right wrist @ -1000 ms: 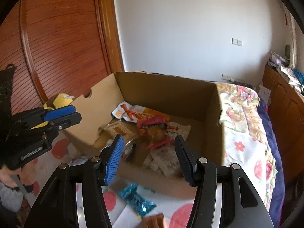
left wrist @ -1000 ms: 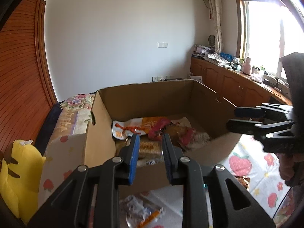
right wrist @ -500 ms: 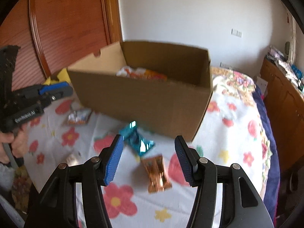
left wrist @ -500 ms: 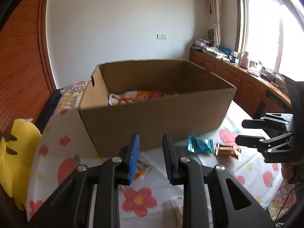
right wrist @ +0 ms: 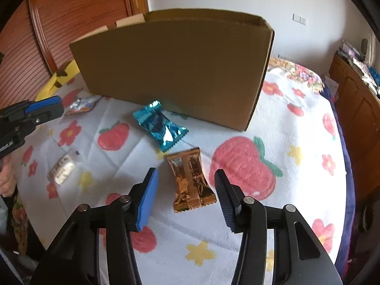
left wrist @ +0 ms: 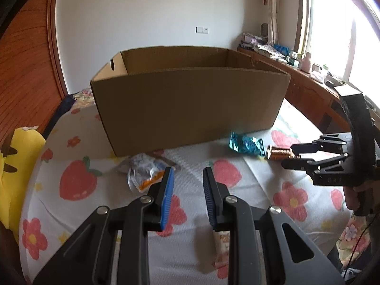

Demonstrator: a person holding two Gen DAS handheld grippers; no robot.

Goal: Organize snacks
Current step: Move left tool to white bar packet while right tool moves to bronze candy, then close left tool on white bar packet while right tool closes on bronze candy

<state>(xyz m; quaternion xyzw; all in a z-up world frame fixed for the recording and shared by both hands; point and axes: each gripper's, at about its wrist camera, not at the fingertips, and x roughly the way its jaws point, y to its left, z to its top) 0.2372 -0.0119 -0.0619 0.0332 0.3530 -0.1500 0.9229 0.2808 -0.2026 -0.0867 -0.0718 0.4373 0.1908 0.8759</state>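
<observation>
A cardboard box [left wrist: 187, 104] stands on the flowered bedspread; it also shows in the right wrist view [right wrist: 175, 64]. Loose snacks lie in front of it: a teal packet [right wrist: 160, 125], a copper packet [right wrist: 190, 178], a silver-and-orange packet [left wrist: 143, 173] and a small pale packet [right wrist: 62, 169]. My right gripper [right wrist: 185, 194] is open and empty, low over the copper packet, which lies between its jaws. My left gripper [left wrist: 187, 190] is open and empty above the bedspread, just right of the silver-and-orange packet; the pale packet [left wrist: 222, 239] lies partly under its right finger.
A yellow plush toy [left wrist: 16, 166] lies at the bed's left edge. A wooden sliding door [right wrist: 78, 19] is behind the box. A wooden cabinet [left wrist: 308, 90] with clutter runs under the window on the right.
Both grippers have dropped from above the box's open top and pulled back to low over the bedspread in front of it. The box's contents are now hidden behind its front wall.
</observation>
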